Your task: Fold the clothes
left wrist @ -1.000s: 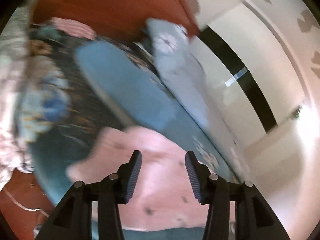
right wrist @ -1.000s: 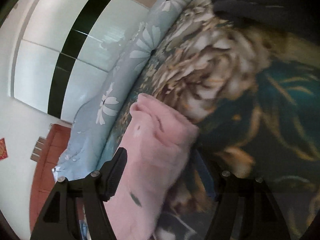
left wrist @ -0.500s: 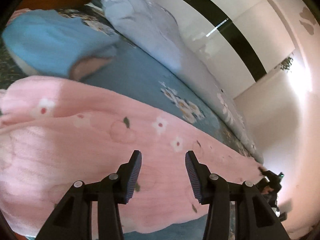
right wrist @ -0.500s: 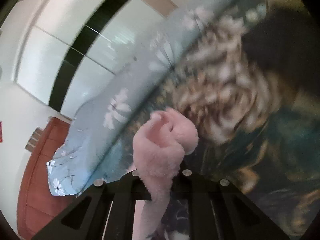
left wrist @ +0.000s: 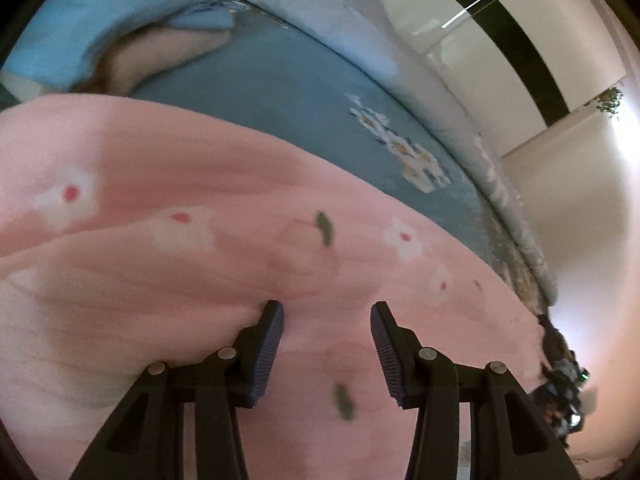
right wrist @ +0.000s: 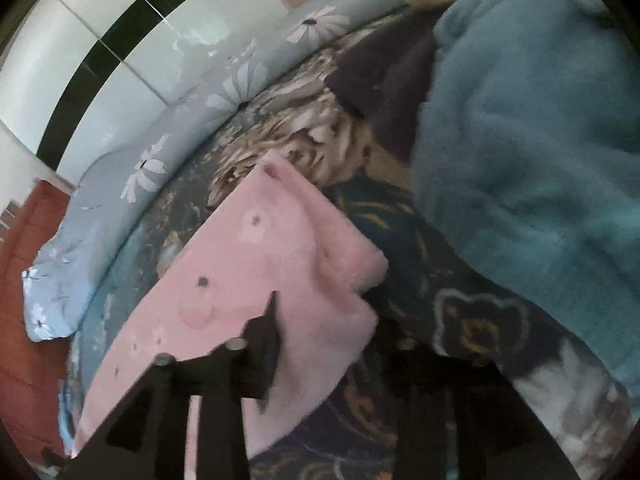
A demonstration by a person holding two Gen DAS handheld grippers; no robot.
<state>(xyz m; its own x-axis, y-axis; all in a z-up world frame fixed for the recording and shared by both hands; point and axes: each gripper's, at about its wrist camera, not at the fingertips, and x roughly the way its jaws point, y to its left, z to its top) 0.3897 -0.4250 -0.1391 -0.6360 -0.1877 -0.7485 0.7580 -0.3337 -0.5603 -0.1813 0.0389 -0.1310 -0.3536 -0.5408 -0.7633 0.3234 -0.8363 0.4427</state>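
A pink fleece garment (left wrist: pixel 200 240) printed with white flowers lies stretched across the blue bedsheet (left wrist: pixel 280 100). My left gripper (left wrist: pixel 326 312) hovers low over its middle, open, the left fingertip brushing the cloth and nothing pinched. In the right wrist view the garment's end (right wrist: pixel 248 264) lies flat on the dark floral bedspread (right wrist: pixel 440 280). My right gripper (right wrist: pixel 340 324) is just above that end with its jaws opening. The cloth runs under the left finger (right wrist: pixel 264 340) and is not gripped. The right finger is dark and blurred.
A pale blue daisy-print quilt (left wrist: pixel 360 40) is bunched along the bed's far side by a white wardrobe with a black stripe (left wrist: pixel 500 20). A blue fleece garment (left wrist: pixel 100 20) lies beyond the pink one. A teal fleece (right wrist: pixel 520 140) and a dark garment (right wrist: pixel 392 80) lie to the right.
The left gripper swept across and down over the pink garment. The right gripper shut on the garment's end, then let it go; that end now lies flat on the bed.
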